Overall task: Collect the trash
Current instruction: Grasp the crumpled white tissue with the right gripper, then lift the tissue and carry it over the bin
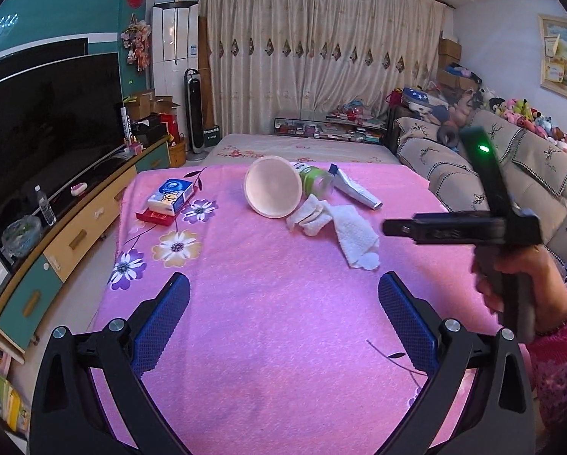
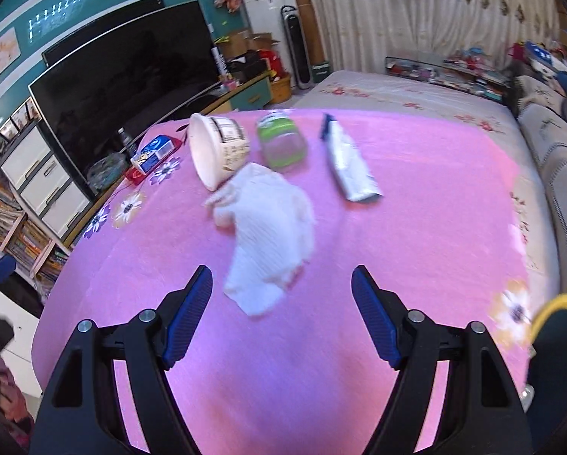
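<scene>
Grippers both spread, hovering over the pink cloth — left gripper low and level, right gripper nearer the trash, nothing between its jaws. Tissue lies just ahead — long axis running away, far end touching the tipped cup. Tube lies apart, cap far.

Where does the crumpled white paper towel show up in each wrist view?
Left wrist: the paper towel lies right of centre on the pink cloth, far ahead of the open left claw.
Right wrist: the towel lies at centre, just ahead of the open right claw.
Shared landmark: the tipped white cup touching it.
</scene>
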`<move>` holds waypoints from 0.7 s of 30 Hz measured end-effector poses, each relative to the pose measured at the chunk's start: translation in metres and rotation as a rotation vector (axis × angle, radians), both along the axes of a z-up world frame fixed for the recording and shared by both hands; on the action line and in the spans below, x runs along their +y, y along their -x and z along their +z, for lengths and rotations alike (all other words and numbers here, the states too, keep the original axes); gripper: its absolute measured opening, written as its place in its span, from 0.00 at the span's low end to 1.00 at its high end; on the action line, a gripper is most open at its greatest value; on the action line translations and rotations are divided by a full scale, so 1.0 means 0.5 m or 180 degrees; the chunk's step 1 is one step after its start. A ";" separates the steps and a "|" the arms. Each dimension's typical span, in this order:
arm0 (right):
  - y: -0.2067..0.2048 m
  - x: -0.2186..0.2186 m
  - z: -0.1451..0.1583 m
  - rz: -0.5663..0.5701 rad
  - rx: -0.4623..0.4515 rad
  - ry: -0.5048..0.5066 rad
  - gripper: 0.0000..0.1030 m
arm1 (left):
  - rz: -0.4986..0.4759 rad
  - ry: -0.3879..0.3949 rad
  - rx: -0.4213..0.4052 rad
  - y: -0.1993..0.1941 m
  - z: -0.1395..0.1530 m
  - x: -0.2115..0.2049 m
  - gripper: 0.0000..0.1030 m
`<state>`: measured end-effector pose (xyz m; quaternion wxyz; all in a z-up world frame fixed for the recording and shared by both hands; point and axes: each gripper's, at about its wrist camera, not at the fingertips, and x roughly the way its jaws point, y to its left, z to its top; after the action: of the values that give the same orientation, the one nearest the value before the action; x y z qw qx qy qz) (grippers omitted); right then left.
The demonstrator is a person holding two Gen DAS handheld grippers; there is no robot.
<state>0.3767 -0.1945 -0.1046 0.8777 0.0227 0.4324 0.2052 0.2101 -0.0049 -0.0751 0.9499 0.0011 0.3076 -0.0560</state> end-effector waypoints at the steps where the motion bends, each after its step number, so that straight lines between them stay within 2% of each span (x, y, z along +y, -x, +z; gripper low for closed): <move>1: -0.012 0.015 -0.003 0.0016 0.0022 0.0014 0.70 | 0.0009 -0.0007 0.0009 0.000 -0.002 0.003 0.95; 8: -0.112 0.103 -0.037 -0.0053 0.0197 0.0082 0.70 | 0.0094 0.0007 0.0066 -0.007 -0.021 0.048 0.95; 13: -0.145 0.131 -0.058 -0.0116 0.0295 0.0163 0.69 | 0.0116 0.0039 0.0075 -0.014 -0.027 0.071 0.95; 15: -0.155 0.142 -0.065 -0.0144 0.0320 0.0230 0.55 | 0.0124 0.0040 0.0075 -0.014 -0.030 0.077 0.95; 17: -0.158 0.143 -0.069 -0.0192 0.0342 0.0294 0.31 | 0.0133 0.0059 0.0076 -0.014 -0.032 0.084 0.95; 18: -0.159 0.144 -0.070 -0.0210 0.0342 0.0293 0.24 | 0.0134 0.0067 0.0075 -0.013 -0.032 0.087 0.95; 19: -0.157 0.140 -0.069 -0.0213 0.0349 0.0278 0.11 | 0.0135 0.0072 0.0071 -0.011 -0.032 0.088 0.95; 21: -0.153 0.140 -0.066 -0.0195 0.0344 0.0243 0.09 | 0.0136 0.0073 0.0062 -0.007 -0.031 0.089 0.95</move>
<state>0.4533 -0.1245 -0.1373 0.8592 0.0134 0.4858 0.1601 0.2136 0.0398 -0.0907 0.9477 -0.0169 0.3161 -0.0393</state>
